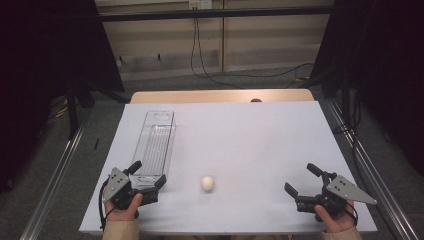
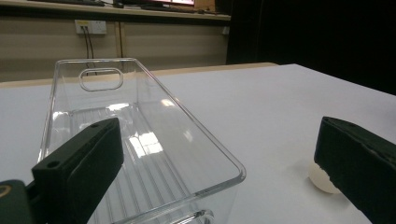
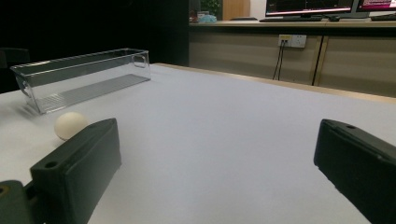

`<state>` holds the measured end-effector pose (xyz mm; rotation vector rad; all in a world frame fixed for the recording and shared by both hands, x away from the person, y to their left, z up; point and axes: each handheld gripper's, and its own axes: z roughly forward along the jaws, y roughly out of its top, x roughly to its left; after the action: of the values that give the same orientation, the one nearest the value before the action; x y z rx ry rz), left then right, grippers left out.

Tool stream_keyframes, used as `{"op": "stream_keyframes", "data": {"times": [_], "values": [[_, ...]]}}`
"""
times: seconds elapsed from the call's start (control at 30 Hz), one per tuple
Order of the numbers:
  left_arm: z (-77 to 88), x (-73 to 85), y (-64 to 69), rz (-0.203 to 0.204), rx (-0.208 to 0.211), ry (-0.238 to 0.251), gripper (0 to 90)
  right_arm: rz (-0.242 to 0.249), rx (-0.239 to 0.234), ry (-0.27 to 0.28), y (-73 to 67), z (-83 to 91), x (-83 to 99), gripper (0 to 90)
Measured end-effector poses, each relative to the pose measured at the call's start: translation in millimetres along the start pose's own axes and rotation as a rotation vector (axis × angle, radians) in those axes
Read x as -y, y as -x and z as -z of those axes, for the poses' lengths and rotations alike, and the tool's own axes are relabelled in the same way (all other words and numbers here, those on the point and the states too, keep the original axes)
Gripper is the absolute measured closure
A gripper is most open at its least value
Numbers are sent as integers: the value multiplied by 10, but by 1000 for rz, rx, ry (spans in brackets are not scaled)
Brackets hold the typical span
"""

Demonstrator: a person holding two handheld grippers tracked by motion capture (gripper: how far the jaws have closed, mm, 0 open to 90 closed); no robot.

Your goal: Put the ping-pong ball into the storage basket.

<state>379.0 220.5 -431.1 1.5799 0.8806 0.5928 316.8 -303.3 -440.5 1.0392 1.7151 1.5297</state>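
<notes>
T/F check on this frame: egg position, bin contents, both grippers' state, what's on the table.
1. The white egg lies inside the clear bin. False: it lies on the table, to the right of the bin's near end.
2. The clear bin is empty. True.
3. The left gripper is shut on the egg. False: its jaws stand open at the bin's near end, holding nothing.
4. The right gripper is open with nothing between its jaws. True.
5. The bin lies tipped on its side. False: it stands upright, open side up.

Egg (image 2: 322, 179) half hidden behind jaw; clear bin (image 2: 140, 149) cut off below
</notes>
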Motion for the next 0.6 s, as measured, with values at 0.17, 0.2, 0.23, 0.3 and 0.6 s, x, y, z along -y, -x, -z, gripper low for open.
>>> {"op": "stream_keyframes", "data": {"times": [0.17,0.2,0.23,0.3,0.6], "values": [[-22,-9,17,6,7,-7,14,4,-4,2,-3,0,-4,2],[-25,-12,20,7,15,-7,14,0,-3,3,-8,-2,-5,2],[-32,-18,27,9,14,-3,14,4,-6,2,-8,-4,-4,2],[-37,-31,37,9,17,-6,14,4,-9,3,-10,-4,-4,2],[-78,-69,79,9,34,-6,14,10,-14,-3,-19,4,-8,3]]}}
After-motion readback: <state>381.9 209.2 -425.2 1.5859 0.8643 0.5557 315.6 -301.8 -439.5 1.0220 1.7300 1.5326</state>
